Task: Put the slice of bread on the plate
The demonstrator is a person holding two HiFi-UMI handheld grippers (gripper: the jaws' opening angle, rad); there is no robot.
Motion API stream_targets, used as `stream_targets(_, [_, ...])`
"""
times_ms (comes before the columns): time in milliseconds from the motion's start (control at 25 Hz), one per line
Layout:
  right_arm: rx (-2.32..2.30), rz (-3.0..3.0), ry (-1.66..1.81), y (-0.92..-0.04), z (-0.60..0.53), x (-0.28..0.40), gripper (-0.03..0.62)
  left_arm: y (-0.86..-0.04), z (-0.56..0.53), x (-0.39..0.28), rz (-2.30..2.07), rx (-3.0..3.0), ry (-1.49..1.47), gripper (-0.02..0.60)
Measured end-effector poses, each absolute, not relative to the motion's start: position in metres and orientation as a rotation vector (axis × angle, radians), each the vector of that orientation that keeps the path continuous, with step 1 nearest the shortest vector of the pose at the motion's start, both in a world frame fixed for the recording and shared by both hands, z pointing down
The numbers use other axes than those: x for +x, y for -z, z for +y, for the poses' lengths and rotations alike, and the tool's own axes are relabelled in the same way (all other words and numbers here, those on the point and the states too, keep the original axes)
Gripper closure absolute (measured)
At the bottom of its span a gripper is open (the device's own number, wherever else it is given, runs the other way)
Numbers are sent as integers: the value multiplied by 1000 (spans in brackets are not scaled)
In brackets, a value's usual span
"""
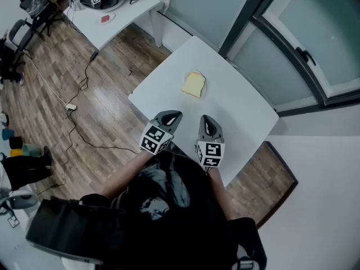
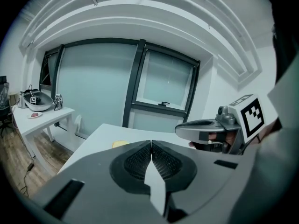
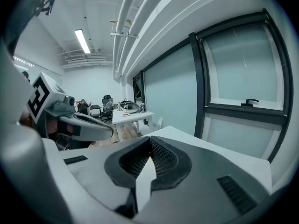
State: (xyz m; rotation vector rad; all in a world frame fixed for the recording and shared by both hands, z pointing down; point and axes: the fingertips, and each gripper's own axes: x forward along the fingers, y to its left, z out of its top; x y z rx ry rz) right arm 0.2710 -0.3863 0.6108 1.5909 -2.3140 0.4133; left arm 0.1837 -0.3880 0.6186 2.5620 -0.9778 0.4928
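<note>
Tabletop (image 1: 236, 106): white.
Left tongs (image 1: 173, 116), right tongs (image 1: 206, 120): both clenched, empty, at its 6 o'clock edge.
Plate (image 1: 204, 84): white, faint, at 12 o'clock of the tongs.
Bread (image 1: 193, 85): apparently on the plate, toward the 9 o'clock rim.
Risk: a clenched tip reaching in could nudge the bread off.

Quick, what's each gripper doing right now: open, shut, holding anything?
Left gripper: shut, jaws pressed together, holding nothing.
Right gripper: shut, jaws pressed together, holding nothing.
</note>
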Motion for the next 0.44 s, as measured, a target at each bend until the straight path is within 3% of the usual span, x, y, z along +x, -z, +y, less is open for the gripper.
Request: stream_targets(440, [1511,-2369,-438,-614,-381,255,583,-619,-371,181,-952,2561,-498,578])
